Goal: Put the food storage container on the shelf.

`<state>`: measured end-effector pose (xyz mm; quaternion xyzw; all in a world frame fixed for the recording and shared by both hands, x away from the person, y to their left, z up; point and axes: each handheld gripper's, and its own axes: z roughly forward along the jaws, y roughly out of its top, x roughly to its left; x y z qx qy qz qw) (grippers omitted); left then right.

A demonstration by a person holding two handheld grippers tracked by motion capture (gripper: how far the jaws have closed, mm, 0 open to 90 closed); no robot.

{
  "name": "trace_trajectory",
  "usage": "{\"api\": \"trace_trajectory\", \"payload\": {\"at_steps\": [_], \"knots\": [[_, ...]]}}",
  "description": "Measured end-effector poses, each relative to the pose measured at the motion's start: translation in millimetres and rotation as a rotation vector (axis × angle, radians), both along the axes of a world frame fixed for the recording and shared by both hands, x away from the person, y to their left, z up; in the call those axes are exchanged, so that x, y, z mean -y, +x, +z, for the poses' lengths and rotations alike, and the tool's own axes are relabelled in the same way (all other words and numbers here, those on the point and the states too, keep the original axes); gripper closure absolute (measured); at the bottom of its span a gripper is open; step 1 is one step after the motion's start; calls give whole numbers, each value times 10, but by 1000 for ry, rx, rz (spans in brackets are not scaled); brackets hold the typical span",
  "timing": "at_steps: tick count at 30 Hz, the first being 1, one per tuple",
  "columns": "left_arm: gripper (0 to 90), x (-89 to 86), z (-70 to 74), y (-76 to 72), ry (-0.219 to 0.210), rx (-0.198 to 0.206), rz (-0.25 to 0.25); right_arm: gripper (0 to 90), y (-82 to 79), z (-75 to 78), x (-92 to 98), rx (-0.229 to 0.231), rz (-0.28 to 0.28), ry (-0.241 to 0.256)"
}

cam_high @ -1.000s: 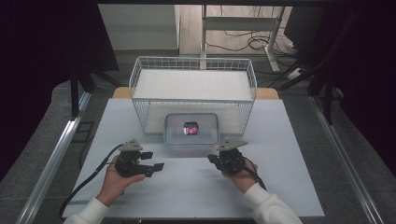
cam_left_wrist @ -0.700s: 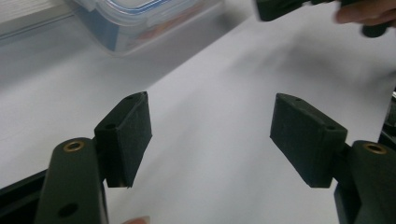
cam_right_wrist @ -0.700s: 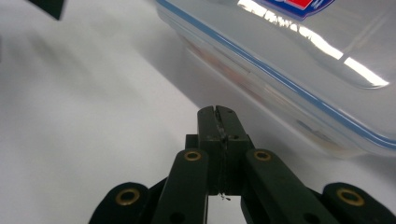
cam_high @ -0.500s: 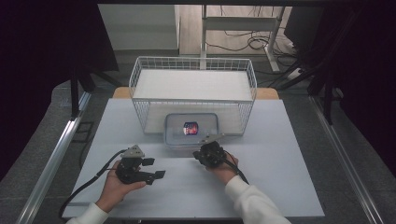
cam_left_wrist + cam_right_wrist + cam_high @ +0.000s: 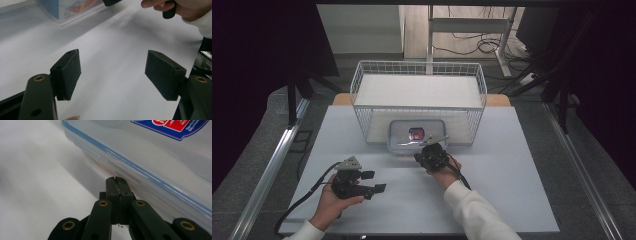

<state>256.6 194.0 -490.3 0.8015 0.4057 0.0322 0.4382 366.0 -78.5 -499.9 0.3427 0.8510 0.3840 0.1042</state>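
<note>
1. Wire basket (image 5: 419, 80) stands at the far side of the white desk (image 5: 512, 190), its front wall just behind the box (image 5: 417, 136). That wall blocks any way past the box from the near side.
2. Box: clear plastic, lidded, lying flat on the desk at the centre, against the basket's front. Red-and-blue label (image 5: 416, 133) on the lid. Blue seal line runs round the lid edge.
3. Right gripper (image 5: 431, 156): at the box's near edge, jaws pressed together with nothing between them. Tips point at the box's side wall, very close; contact cannot be told.
4. Left gripper (image 5: 373, 182): low on the near-left of the desk, well apart from the box, jaws spread wide and empty, pointing right across bare desk.
5. Cables trail from both grippers toward the near edge.
6. Right gripper view: box (image 5: 160, 165) close up, seal line and a corner of the label (image 5: 172, 126) sharp, the closed tips (image 5: 116, 180) just under the lid rim. The high view cannot resolve this gap.
7. Left gripper view: the two pads (image 5: 67, 72) far apart over white desk, the box (image 5: 72, 8) blurred at the top left, the person's right hand (image 5: 175, 10) at the top right.
8. High view alone gives the basket and the layout.
</note>
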Motion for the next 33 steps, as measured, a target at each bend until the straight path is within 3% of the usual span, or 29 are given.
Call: {"api": "trace_trajectory", "payload": {"at_steps": [8,26,33], "knots": [[286,-7,10,31,-36,-11,22,890,151,43,4,-17,-46,46],[287,-24,-7,26,-6,4,16,890,531,22,-90,-3,-133,62],[285,-26,-18,35,4,2,9,891,588,12,-114,-7,-147,69]]}}
